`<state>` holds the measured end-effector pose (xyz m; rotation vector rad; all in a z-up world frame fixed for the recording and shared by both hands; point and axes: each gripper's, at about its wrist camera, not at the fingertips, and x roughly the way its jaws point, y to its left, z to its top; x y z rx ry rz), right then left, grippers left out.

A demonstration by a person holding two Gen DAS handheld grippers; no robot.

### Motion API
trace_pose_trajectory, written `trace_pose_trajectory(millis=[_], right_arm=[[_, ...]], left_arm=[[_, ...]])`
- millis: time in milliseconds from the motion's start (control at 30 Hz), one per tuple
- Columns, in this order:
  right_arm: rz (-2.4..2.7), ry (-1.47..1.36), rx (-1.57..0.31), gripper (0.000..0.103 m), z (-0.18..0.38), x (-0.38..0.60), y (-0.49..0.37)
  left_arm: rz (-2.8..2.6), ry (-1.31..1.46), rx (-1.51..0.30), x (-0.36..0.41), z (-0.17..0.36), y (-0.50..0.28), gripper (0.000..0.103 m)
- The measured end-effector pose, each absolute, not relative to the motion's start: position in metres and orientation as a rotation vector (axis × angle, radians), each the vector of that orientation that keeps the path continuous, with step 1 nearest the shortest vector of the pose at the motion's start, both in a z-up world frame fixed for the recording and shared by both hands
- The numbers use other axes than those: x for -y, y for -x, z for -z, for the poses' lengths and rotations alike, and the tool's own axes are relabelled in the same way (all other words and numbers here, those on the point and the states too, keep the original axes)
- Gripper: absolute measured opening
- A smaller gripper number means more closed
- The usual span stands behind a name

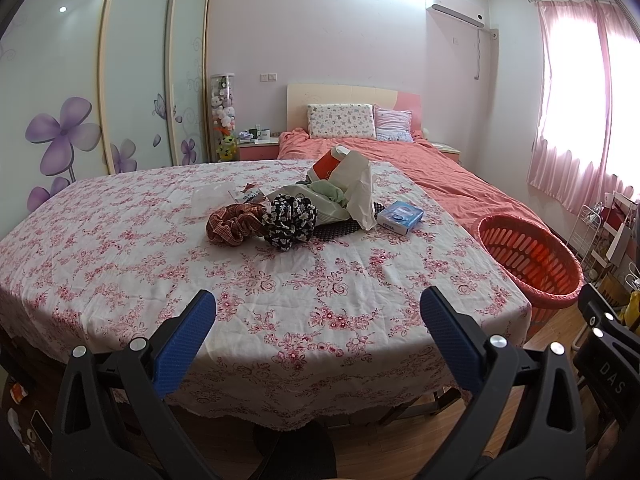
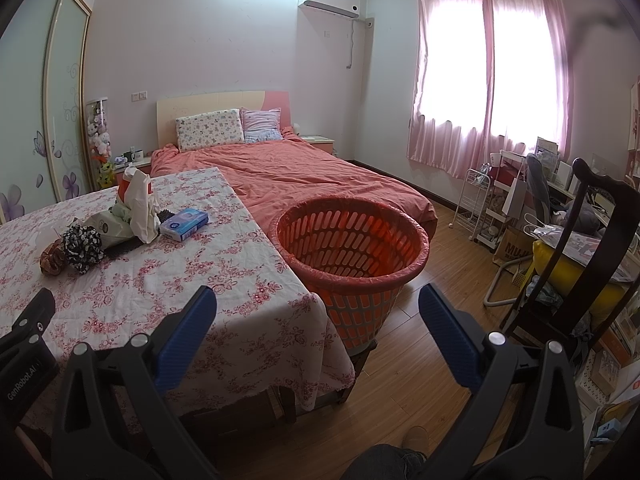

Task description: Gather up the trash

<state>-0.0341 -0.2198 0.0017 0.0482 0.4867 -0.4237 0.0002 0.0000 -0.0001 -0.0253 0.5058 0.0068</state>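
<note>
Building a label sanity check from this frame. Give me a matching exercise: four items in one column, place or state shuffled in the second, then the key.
Items
1. slotted orange plastic basket
2. small blue and white box
3. black and white floral scrunchie
4. left gripper

Place or state
A. in the pile, next to a red checked scrunchie
B. open, holding nothing
C. off the table, by its right corner
D. on the floral tablecloth, right of the pile

Pairs: 1-C, 2-D, 3-A, 4-B

Heap of wrappers and bags (image 1: 340, 196) mid-table; orange slotted basket (image 2: 352, 248), red-lined, upright just beside the table.
</note>
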Motion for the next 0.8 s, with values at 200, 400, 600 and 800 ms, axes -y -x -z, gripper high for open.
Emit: trace_pose_trajectory(millis=[200,400,600,800], right_arm=[[0.424,-0.048,-0.487,0.099,-0.0016,0.2202,0.0343],[0.424,-0.049,-0.486,0.099,-0.0013,0.2207,0.0343],[0.425,-0.05,-0.486,0.099,-0.0004,0.2217,0.034],[0.411,-0.06,-0.488,0.099,0.0,0.2221,0.0332]], left_arm=[[-0.007,0.024,-0.506,0.0,0.0001,-0.0002,0.101],[-0.007,0.024,-0.506,0.0,0.0001,-0.0002,0.101],[-0.007,0.024,-0.507,0.0,0.0001,-0.0003,0.101],[-0.014,0.023,-0.511,-0.0026,0.0025,-0.0025,0.101]])
